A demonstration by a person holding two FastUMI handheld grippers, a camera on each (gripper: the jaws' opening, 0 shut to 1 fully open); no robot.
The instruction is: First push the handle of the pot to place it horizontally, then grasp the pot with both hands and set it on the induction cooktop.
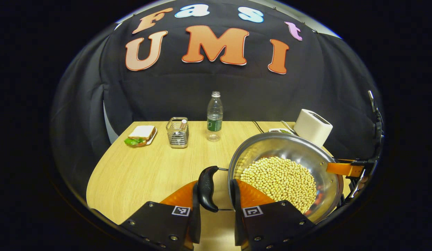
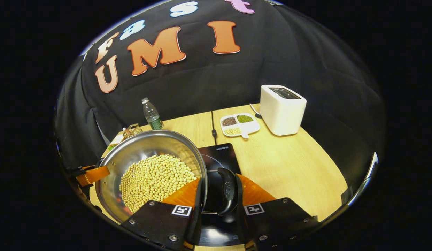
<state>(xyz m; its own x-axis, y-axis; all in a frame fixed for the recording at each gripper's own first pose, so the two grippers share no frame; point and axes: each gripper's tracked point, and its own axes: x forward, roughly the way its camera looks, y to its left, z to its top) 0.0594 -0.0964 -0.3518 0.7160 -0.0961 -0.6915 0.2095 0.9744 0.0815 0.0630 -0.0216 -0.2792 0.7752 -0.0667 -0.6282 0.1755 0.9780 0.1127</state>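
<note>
- Left gripper view: left gripper (image 1: 216, 205) closed around round steel soybean-filled pot's (image 1: 285, 174) black side handle (image 1: 208, 188).
- Right gripper (image 2: 217, 205) clamped opposite handle (image 2: 227, 191), keeping pot level above black induction cooktop (image 2: 219, 153).

Recording booth, black cloth wall (image 1: 216, 90), wooden table (image 1: 149, 167)

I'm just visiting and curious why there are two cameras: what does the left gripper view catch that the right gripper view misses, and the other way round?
The left gripper view adds a sandwich on a plate. The right gripper view adds the black induction cooktop beneath the pot and a divided dish of beans. Both share the steel pot of soybeans, the water bottle, the wire basket, the white toaster and the wooden table.
</note>
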